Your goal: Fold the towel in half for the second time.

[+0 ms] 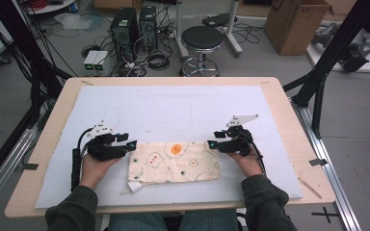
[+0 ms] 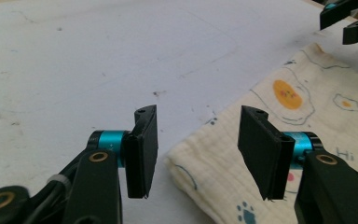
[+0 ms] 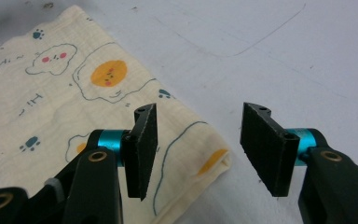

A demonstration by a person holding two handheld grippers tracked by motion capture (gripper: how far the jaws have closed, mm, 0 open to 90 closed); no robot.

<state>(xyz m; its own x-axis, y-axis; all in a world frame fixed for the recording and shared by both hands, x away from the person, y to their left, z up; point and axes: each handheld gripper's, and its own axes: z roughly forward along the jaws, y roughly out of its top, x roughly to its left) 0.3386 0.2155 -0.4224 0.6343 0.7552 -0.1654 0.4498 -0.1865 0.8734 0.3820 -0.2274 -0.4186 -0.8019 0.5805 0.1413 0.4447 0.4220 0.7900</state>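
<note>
Two hands hold the grippers at each end of the folded cloth (image 1: 174, 161) on the white mat (image 1: 173, 110). Left gripper (image 1: 131, 144) and right gripper (image 1: 212, 144) gape open, pinching nothing.

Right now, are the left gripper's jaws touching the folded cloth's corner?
Apart. In the left gripper view, the left gripper stands open with the cloth corner lying between its jaws, and clear space shows on both sides of the corner.

Cream muslin cloth (image 1: 173, 161) printed with fried eggs, clouds, blue paw prints: folded into flat rectangle, long side left-right, near front edge of white-padded counter (image 1: 173, 110); small white label sticks out at front-left corner.
</note>
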